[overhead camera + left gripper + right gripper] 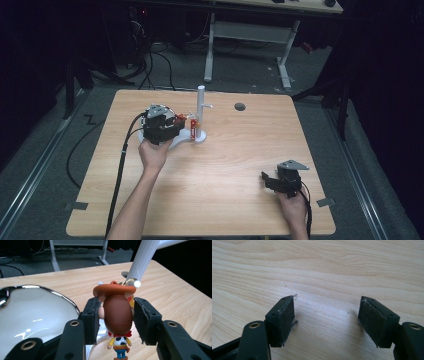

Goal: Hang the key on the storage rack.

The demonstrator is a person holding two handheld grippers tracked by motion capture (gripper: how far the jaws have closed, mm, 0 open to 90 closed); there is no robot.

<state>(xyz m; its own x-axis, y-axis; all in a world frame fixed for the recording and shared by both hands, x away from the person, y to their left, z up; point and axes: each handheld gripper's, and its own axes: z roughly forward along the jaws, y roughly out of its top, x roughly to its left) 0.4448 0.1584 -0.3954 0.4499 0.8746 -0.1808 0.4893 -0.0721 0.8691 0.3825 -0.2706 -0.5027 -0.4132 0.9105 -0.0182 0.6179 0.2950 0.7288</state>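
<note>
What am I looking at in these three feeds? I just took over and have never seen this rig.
No robot here: a person holds a hand-held claw in each hand. The high view looks down on a wooden table. The other two cameras ride on the claws. The left claw is shut on a cowboy figurine keychain, whose ring sits at a white stand with a peg. The stand's glossy white base lies beside it. The right claw is open over bare wood.

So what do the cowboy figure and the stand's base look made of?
The cowboy figure looks like moulded plastic or vinyl: smooth, matte, solid colours. The white base looks glossy, plastic or glazed ceramic, with sharp highlights; I cannot tell which.
</note>
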